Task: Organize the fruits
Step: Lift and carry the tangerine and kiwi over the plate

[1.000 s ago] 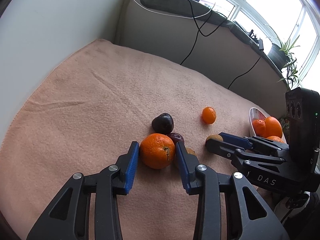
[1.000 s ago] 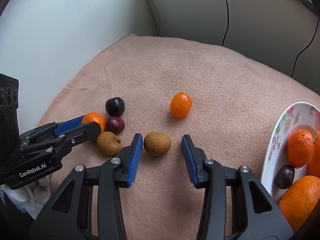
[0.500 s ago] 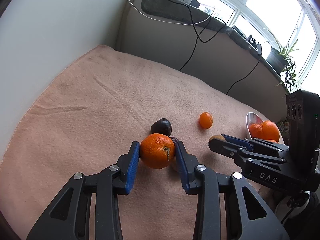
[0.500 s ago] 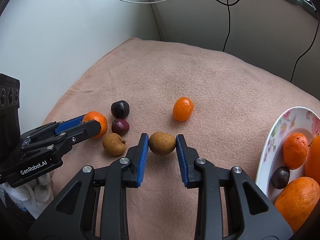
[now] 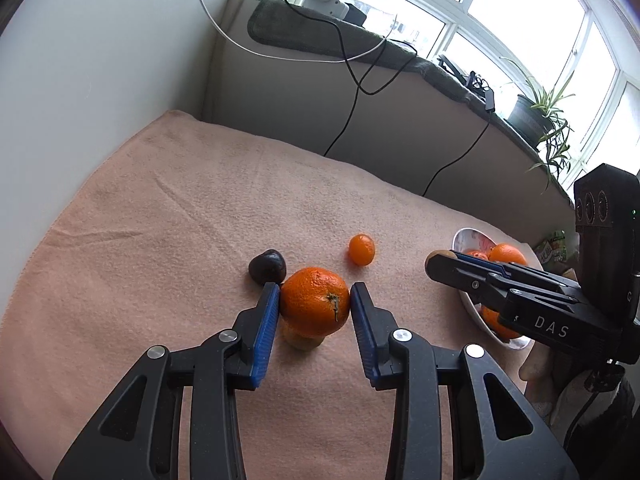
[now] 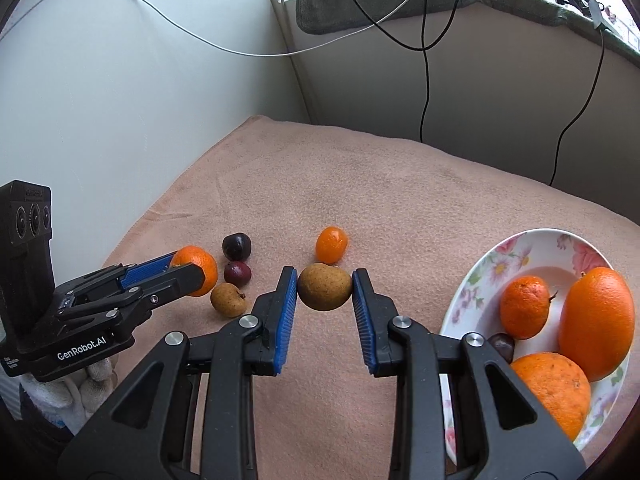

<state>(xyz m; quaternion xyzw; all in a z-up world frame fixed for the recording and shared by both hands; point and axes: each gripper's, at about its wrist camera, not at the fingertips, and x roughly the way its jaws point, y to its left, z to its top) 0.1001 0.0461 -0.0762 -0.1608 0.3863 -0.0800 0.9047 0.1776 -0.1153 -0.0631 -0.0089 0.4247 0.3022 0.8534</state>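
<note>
Gripping a brown fruit (image 6: 325, 292) at frame centre, the right tool (image 6: 325, 294) was found just closed and lifted; the left tool (image 5: 315, 308) held an orange (image 5: 315, 301), both bound for the plate (image 6: 476, 280).

Left wrist view: behind the left gripper (image 5: 315, 306), angled down over the pink cloth (image 5: 168, 216), facing the window wall, close. Right wrist view: same steep downward angle (more rightward), plate (image 6: 480, 280) alongside. Shared: cloth centre, small orange fruit (image 5: 361, 249) (image 6: 331, 245), each other's gripper.
</note>
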